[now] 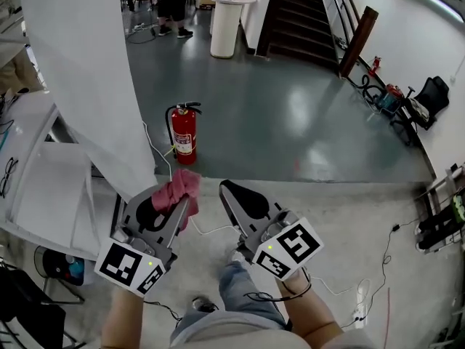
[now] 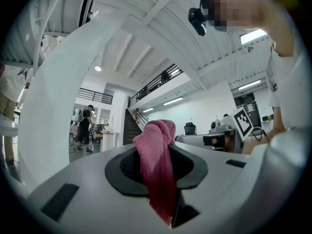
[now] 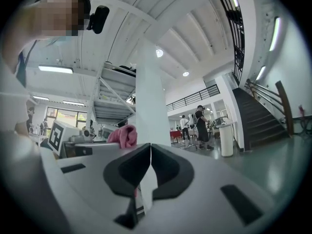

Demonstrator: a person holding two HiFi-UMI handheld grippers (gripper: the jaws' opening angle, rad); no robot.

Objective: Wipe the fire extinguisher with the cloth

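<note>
Two risks: the cloth [image 1: 178, 187], clenched by one fold in the left gripper [image 1: 176, 206], may slip out under rubbing, and the fire extinguisher [image 1: 184, 137], upright on the floor [image 1: 290, 137] by the foot of the pillar [image 1: 80, 71], may topple, the right gripper [image 1: 225, 190] being closed on nothing.

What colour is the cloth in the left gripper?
Pink; the cloth shows best in the left gripper view.

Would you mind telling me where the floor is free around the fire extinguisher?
The glossy floor right of the fire extinguisher is bare up to the stairs. Left is tight: the white pillar stands close beside it, and a white cable trails by its base.
</note>
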